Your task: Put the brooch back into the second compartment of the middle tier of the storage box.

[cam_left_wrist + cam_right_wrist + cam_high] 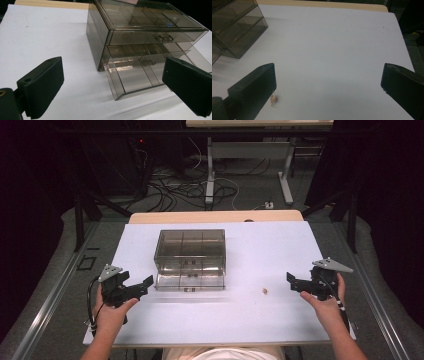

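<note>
A smoky clear plastic drawer box [190,251] stands mid-table on the white board; its lower drawer [190,281] is pulled out toward me and looks empty [132,78], while the upper drawer [155,37] is pushed in. A tiny gold-coloured object [264,291] lies on the board right of the box, also beside the left jaw in the right gripper view [273,99]. My left gripper [139,287] is open, just left of the drawer's front corner [112,92]. My right gripper [296,284] is open with nothing between its jaws, a little right of the small object [328,95].
The white board [250,320] covers a wooden table [215,216] whose far edge shows behind it. Metal rails [50,300] run along both sides. Beyond the table are cables [180,190] and desk legs [210,175] on the floor.
</note>
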`<action>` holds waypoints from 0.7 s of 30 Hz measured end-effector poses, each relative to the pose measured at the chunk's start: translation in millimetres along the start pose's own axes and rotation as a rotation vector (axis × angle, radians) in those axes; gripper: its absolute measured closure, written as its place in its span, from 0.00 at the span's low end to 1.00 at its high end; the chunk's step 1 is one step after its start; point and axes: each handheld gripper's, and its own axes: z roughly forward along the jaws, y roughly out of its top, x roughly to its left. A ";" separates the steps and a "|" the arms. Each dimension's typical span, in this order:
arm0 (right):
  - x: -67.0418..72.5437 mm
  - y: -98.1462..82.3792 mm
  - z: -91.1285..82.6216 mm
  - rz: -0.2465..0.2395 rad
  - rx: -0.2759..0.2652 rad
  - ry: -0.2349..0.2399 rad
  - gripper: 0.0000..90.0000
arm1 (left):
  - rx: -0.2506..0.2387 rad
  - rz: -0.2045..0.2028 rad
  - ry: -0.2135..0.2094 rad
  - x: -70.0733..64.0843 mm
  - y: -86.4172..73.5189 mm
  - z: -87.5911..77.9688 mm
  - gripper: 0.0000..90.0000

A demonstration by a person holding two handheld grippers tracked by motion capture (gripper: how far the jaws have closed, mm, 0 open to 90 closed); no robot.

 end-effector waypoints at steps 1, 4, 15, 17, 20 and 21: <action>0.0 0.0 0.0 0.000 0.000 0.000 0.00 | 0.000 0.000 0.000 -0.6 -0.1 0.2 0.04; 3.0 -0.3 1.0 0.003 0.007 0.008 0.01 | 0.002 0.005 -0.004 -1.4 0.1 0.0 0.04; 5.6 0.2 3.4 0.018 0.035 0.010 0.03 | 0.014 -0.009 -0.001 -1.9 -0.3 1.8 0.04; 5.9 1.5 2.9 0.014 0.057 0.013 0.04 | 0.013 -0.008 0.001 -2.0 -0.2 0.9 0.04; 7.2 2.4 3.1 0.014 0.065 0.022 0.06 | 0.014 -0.007 0.003 -2.1 -0.1 0.7 0.04; 9.4 3.0 2.4 0.008 0.065 0.019 0.12 | 0.015 -0.003 0.006 -2.0 0.0 0.4 0.04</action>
